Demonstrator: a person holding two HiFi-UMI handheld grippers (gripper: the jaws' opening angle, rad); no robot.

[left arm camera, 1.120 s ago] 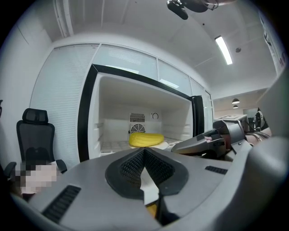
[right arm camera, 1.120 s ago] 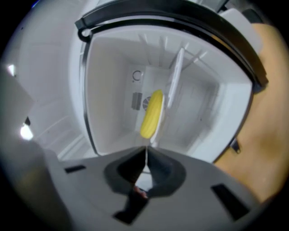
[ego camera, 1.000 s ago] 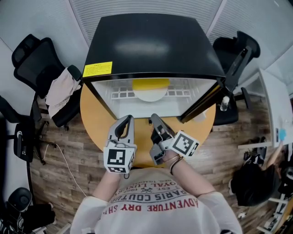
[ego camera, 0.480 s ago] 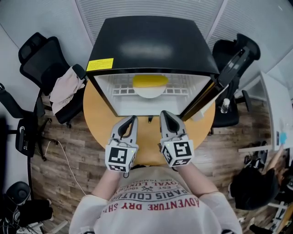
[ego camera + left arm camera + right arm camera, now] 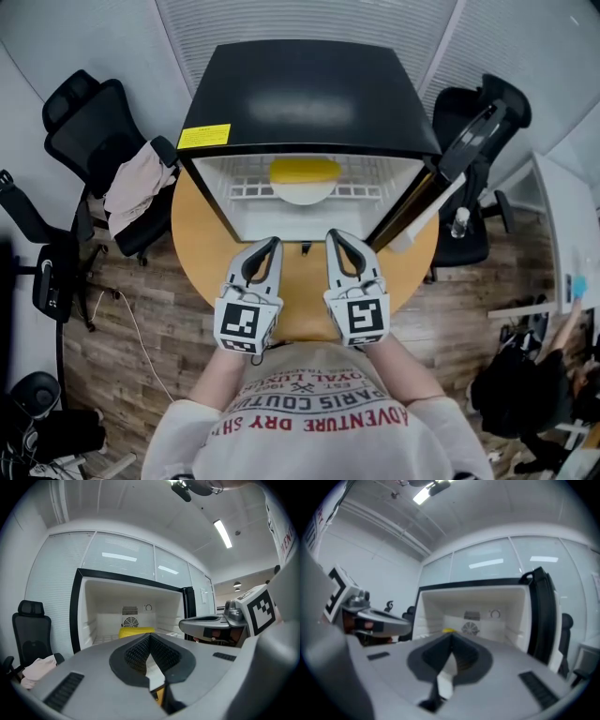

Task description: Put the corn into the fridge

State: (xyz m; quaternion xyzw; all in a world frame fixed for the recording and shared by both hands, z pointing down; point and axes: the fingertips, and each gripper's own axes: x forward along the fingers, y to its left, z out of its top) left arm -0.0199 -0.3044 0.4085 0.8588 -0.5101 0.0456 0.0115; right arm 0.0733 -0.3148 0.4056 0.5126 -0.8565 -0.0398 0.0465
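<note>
The yellow corn (image 5: 305,170) lies on a white plate (image 5: 305,194) on the wire shelf inside the open black fridge (image 5: 309,94). It also shows in the left gripper view (image 5: 136,632) and, smaller, in the right gripper view (image 5: 448,630). My left gripper (image 5: 272,244) and right gripper (image 5: 335,236) hover side by side over the round wooden table (image 5: 202,244), just in front of the fridge opening, both pointing into it. Both are shut and hold nothing. The fridge door (image 5: 441,183) stands open at the right.
Black office chairs stand left of the table, one draped with a pale cloth (image 5: 136,187). Another chair (image 5: 487,112) is behind the open door. A small bottle (image 5: 459,217) sits beside the door at the right.
My right gripper has rolled from a tilted pose to upright, marker cube on top, and now lines up beside the left one. Both grippers rose slightly.
</note>
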